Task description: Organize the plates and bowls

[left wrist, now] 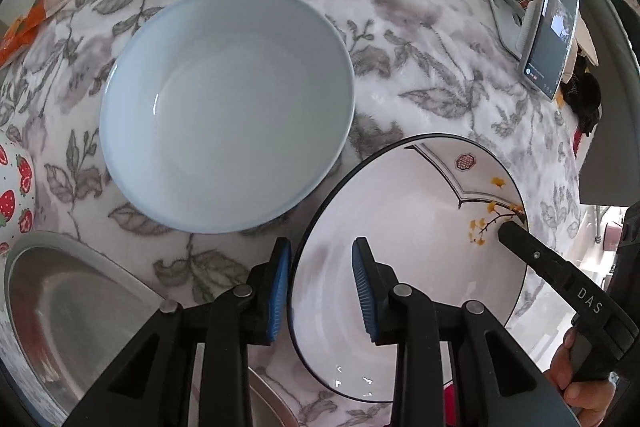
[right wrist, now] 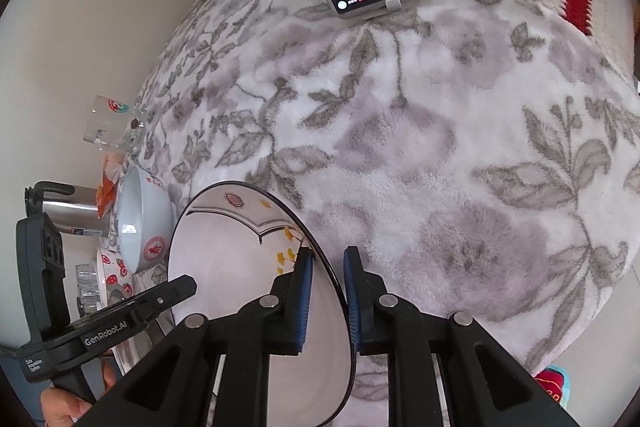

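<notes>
The blue fingers [right wrist: 304, 291] of the right gripper [right wrist: 326, 295] are squeezed almost together on the rim of the white round bowl with a thin black edge and small yellow leaves painted inside [right wrist: 240, 267]. One finger is inside the bowl and one is outside, and the rim sits tight between them.

The left gripper [left wrist: 322, 287] points down over the other side of the same bowl [left wrist: 412, 247]. Its fingers [left wrist: 362, 287] are only a little way apart, with the rim between them. I cannot tell if the pads press on it.

The painted bowl is tilted over the fluffy white cloth with grey flowers and leaves [right wrist: 440, 147]. Just beside it sits a big plain pale blue bowl [left wrist: 226, 107], right way up on the cloth. A shiny metal plate [left wrist: 60, 307] lies near the left gripper, and a strawberry dish [left wrist: 14, 187] peeks in at the edge. A phone on a stand [left wrist: 554, 31] is far off at the table's end.
</notes>
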Demonstrator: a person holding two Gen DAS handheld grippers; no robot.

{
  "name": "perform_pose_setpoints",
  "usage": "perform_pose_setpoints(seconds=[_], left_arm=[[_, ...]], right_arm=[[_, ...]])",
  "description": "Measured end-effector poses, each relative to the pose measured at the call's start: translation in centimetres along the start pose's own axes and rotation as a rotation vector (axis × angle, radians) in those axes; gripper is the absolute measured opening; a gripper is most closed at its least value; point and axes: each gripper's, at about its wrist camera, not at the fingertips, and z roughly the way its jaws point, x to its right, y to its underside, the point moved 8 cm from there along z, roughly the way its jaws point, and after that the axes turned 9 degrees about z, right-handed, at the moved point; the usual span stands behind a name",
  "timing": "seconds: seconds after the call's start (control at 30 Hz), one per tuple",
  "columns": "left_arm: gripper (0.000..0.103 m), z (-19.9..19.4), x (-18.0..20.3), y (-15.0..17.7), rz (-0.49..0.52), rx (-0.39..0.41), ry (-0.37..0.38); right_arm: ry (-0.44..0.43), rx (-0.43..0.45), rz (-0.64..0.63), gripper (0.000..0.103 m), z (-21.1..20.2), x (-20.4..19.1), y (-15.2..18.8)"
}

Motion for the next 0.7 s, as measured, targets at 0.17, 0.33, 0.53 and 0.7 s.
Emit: perform_pose_setpoints(seconds=[0.17,0.33,0.53,0.7], left_arm=[[0.033,-0.4,0.0,0.2,-0.028,0.017,0.023],[0.033,-1.1,-0.6,0.6,-0.056,0.050,0.055],[0.033,-2.3,-0.5,1.3,-0.083,0.089,0.082],[0.033,-3.2,-0.8,1.4,-0.112,0.115,0.107]], right_arm=[[0.005,0.001,0.000,0.018,-0.3,0.2,0.1],[0.004,-0.002,0.011,0.018,-0.4,0.3,0.2],[0.001,0.012,0.017,0.019,-0.9,0.5,-0.1],[-0.013,0.020,0.012,0.019,-1.4,0.1,-0.1]])
